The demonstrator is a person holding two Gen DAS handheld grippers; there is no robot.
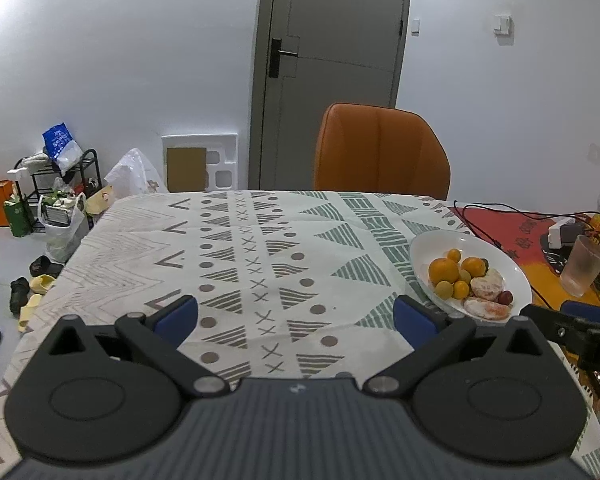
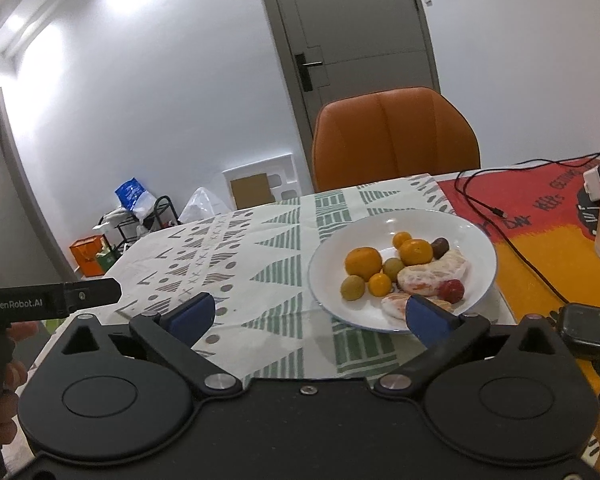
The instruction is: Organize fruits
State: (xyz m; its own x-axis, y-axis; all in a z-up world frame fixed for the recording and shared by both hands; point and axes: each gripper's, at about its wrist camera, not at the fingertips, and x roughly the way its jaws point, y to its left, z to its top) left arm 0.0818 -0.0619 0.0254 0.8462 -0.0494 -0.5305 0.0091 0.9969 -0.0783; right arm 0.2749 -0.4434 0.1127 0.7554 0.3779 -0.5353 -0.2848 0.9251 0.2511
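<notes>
Both grippers are hovering over the near edge of the desk [image 1: 148, 240]. The left gripper [image 1: 296, 314] is keeping its fingers [image 1: 178, 314] wide apart and holding nothing. The right gripper [image 2: 310, 314] is also spreading its fingers [image 2: 430, 318] empty, one tip overlapping the plate [image 2: 472, 240]. The fruits [image 2: 404, 276] are lying on this white plate toward the desk's right side. An orange chair [image 1: 380, 148] is standing behind the far edge.

Mixed fruits [image 2: 404, 276] heaped in white plate [image 2: 480, 240]
</notes>
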